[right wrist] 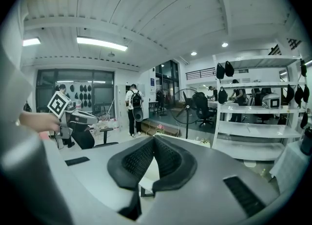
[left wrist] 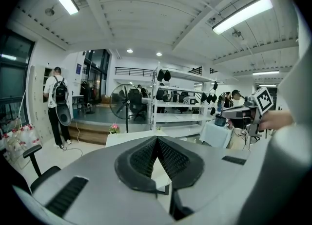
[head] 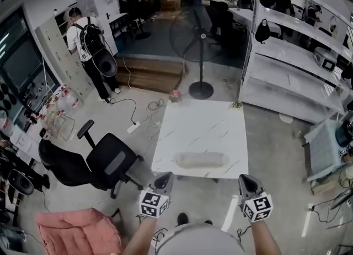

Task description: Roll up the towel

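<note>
Towel (head: 201, 160) lies as a pale, soft-edged roll on the white table (head: 198, 121), set crosswise near the edge closest to the person; it looks already rolled, though blur hides its ends and its free edge; I judge it light and limp, likely to sag if lifted at one point and to unwind if nudged; the safest hold would be at both ends at once, pinching through the outer layer; the left gripper (head: 164, 178) and right gripper (head: 246, 179) hang short of the table, close to the person's body, well apart from the roll; each has its jaws pressed together with nothing between them.
</note>
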A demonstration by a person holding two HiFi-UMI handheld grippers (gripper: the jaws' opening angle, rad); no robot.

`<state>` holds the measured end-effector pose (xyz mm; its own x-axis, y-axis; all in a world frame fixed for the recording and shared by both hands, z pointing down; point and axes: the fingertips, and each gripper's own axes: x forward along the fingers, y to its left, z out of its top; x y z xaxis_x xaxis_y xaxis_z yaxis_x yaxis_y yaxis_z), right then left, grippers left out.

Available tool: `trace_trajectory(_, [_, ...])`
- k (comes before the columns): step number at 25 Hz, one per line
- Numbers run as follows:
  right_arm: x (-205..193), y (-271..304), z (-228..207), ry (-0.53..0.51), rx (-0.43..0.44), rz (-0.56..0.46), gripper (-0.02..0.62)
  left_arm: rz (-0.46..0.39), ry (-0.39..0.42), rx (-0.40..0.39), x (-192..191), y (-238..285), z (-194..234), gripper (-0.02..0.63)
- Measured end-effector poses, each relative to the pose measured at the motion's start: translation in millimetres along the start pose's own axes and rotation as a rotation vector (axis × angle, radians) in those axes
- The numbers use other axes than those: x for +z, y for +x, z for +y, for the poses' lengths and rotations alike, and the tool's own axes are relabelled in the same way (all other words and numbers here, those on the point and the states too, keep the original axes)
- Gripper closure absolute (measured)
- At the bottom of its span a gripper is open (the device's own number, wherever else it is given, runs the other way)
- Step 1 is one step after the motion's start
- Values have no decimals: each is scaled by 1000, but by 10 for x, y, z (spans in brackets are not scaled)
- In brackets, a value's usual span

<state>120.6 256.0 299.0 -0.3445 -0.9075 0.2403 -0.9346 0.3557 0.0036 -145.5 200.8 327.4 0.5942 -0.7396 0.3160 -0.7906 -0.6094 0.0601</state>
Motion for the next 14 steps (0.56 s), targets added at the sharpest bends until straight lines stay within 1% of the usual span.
trace_trajectory(14, [-6,8,47,-18,-5,11,584,11,-4,-26,-32,4,15,589])
